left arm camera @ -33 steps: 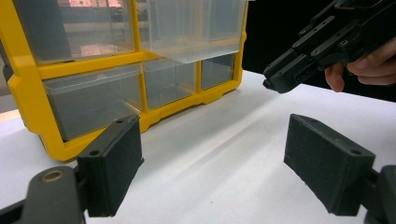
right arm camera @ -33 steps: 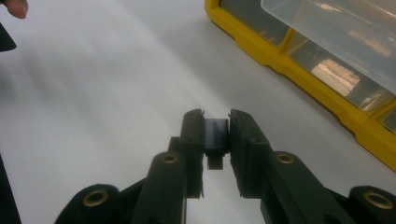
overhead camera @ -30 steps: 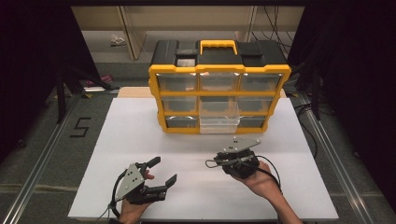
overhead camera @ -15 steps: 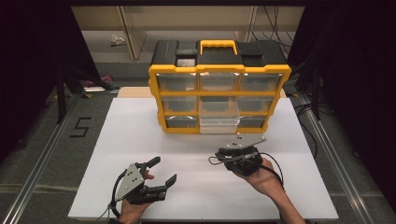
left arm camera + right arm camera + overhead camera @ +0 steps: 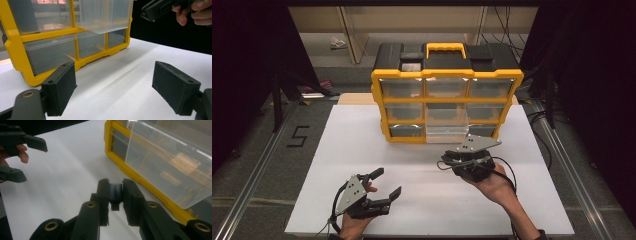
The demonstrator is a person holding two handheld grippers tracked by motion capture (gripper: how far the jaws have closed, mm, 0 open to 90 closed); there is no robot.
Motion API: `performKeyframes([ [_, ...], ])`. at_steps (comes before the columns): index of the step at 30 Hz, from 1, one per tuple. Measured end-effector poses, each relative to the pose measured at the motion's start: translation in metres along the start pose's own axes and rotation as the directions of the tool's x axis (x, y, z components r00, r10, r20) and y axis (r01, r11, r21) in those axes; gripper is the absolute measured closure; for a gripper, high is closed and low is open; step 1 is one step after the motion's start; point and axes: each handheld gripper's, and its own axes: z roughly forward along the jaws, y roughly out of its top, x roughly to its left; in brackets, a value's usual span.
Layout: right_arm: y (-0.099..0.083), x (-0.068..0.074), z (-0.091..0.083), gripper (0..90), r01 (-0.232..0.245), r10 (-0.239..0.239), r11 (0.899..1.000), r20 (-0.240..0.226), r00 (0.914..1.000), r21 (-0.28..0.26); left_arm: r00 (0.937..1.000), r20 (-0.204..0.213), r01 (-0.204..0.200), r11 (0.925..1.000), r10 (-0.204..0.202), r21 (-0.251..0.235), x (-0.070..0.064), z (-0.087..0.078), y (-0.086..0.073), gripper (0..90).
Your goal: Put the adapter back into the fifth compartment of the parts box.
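Right claw [image 5: 462, 161] nearer open drawer's [image 5: 446, 133] edge.

Organizer case [image 5: 447, 107]: glossy yellow plastic frame, matt black plastic back and top. Drawers, including the pulled-out drawer [image 5: 446, 133]: clear, smooth plastic with a slight sheen. Table surface [image 5: 362, 150]: white, matt, smooth, paper-like or laminate. Right gripper [image 5: 115, 195]: matt black plastic jaws with brass-coloured rivets, clamping a small dark matt block [image 5: 115, 192]. Left gripper [image 5: 112, 85]: finely grained, matt black pads; grey matt metal-looking plate on top
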Motion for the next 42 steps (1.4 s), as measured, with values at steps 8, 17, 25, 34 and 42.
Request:
performKeyframes([
  [8, 0.016, -0.003, -0.009, 76.3, 0.015, -0.014, 0.999, 0.013, 0.9998, -0.029, 1.0000, 0.000, 0.001, 1.0000, -0.001, 0.000, 0.000, 0.000, 0.000, 18.6],
  [17, 0.026, -0.006, -0.010, 76.3, 0.020, -0.019, 0.999, 0.019, 0.9996, -0.043, 1.0000, 0.000, 0.002, 1.0000, -0.002, -0.001, 0.000, 0.000, 0.000, 18.6],
  [25, 0.036, -0.010, -0.012, 76.3, 0.023, -0.021, 0.998, 0.028, 0.9994, -0.060, 1.0000, 0.001, 0.001, 1.0000, -0.001, -0.003, 0.000, 0.000, 0.000, 18.6],
  [34, 0.043, -0.018, -0.011, 76.4, 0.002, -0.001, 0.998, 0.022, 0.9998, -0.070, 1.0000, 0.002, 0.001, 1.0000, -0.001, -0.002, 0.000, 0.000, 0.000, 18.6],
  [42, 0.051, -0.021, -0.011, 76.4, 0.003, -0.001, 0.997, 0.032, 0.9995, -0.081, 1.0000, 0.002, 0.000, 1.0000, 0.000, -0.003, 0.000, 0.000, 0.000, 18.6],
])
